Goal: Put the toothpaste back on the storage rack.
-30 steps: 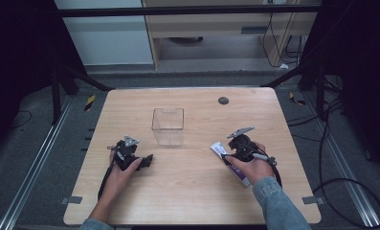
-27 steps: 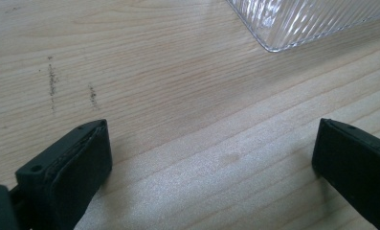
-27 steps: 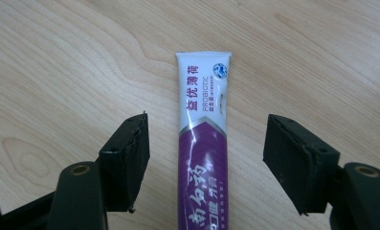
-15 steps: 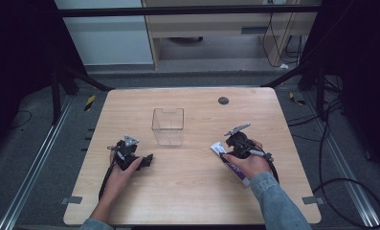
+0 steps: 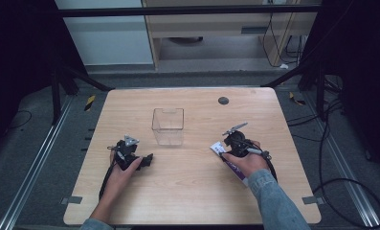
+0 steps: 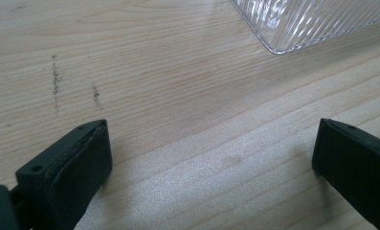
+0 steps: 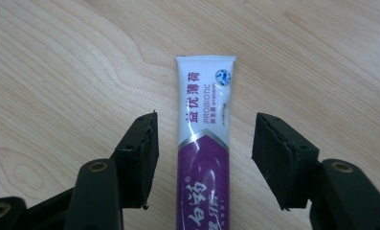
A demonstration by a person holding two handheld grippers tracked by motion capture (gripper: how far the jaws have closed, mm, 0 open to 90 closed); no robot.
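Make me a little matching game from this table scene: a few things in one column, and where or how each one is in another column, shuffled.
Things:
1. toothpaste tube
2. clear box
3. left gripper
4. dark round spot

Places or states:
A. near the table's far edge
B. open over bare wood
C. lying flat between the right gripper's jaws, not yet pinched
D. standing in the middle of the table

Pairs: 1-C, 2-D, 3-B, 4-A
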